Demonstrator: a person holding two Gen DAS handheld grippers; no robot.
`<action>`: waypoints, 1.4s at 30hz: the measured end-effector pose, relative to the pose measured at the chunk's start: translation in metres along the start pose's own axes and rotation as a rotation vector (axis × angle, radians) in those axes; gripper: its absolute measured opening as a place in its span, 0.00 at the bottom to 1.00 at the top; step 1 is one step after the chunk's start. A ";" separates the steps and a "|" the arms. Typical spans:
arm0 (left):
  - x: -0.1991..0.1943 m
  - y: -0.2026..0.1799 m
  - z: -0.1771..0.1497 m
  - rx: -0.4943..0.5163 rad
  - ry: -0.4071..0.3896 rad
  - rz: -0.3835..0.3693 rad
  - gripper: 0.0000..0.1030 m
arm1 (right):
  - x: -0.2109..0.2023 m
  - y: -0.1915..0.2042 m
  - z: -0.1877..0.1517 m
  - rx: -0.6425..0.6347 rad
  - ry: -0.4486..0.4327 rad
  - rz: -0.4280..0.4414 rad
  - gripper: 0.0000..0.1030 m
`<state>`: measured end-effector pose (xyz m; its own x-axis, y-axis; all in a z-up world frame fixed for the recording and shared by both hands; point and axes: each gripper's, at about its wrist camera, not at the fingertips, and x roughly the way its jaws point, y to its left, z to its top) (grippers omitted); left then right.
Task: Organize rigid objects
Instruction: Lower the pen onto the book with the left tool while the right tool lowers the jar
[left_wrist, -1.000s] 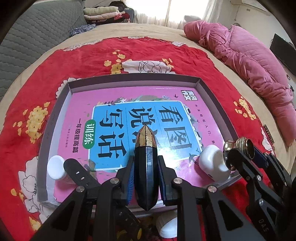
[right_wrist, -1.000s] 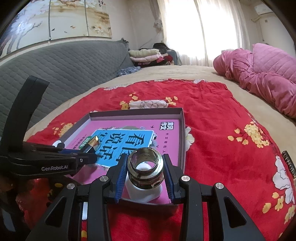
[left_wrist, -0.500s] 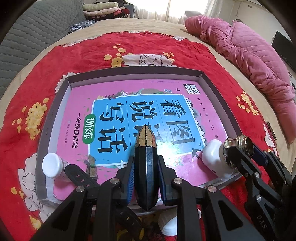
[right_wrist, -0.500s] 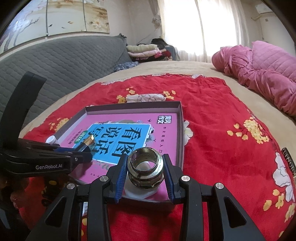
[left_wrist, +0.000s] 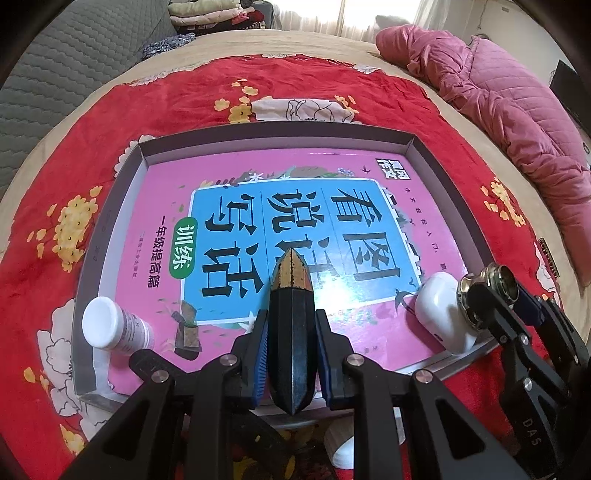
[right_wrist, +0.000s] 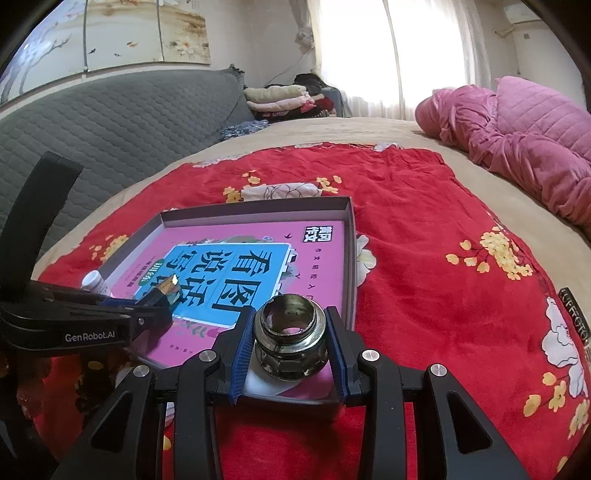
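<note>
A shallow grey box lies on a red floral cloth, with a pink and blue book flat inside it. My left gripper is shut on a black faceted block with a gold tip, held above the box's near edge. My right gripper is shut on a metal threaded fitting, held over the box's near right corner; it also shows in the left wrist view. A white capped bottle stands in the box's near left corner. A white case lies in the near right corner.
A black strap lies at the box's near edge. A white round object lies on the cloth below the left gripper. A pink quilt lies at the right, a grey quilted headboard at the left, folded clothes far back.
Both grippers have risen a little and tilted, each still holding its object. The box looks larger and more centred in the left wrist view.
</note>
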<state>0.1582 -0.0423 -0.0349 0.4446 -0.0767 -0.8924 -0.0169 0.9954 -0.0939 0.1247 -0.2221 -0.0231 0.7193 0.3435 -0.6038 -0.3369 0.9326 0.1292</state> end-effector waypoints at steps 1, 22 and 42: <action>0.000 0.000 0.000 0.000 0.001 -0.001 0.22 | 0.000 0.000 0.000 0.002 0.000 0.004 0.37; -0.003 0.001 -0.002 -0.010 0.013 -0.001 0.22 | 0.011 -0.012 0.004 0.094 -0.002 0.105 0.37; -0.002 0.002 -0.001 -0.013 0.024 0.005 0.22 | 0.009 0.000 0.003 -0.032 0.009 -0.031 0.43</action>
<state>0.1561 -0.0406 -0.0341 0.4226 -0.0733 -0.9033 -0.0310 0.9950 -0.0952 0.1328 -0.2183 -0.0260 0.7240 0.3133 -0.6145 -0.3341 0.9387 0.0850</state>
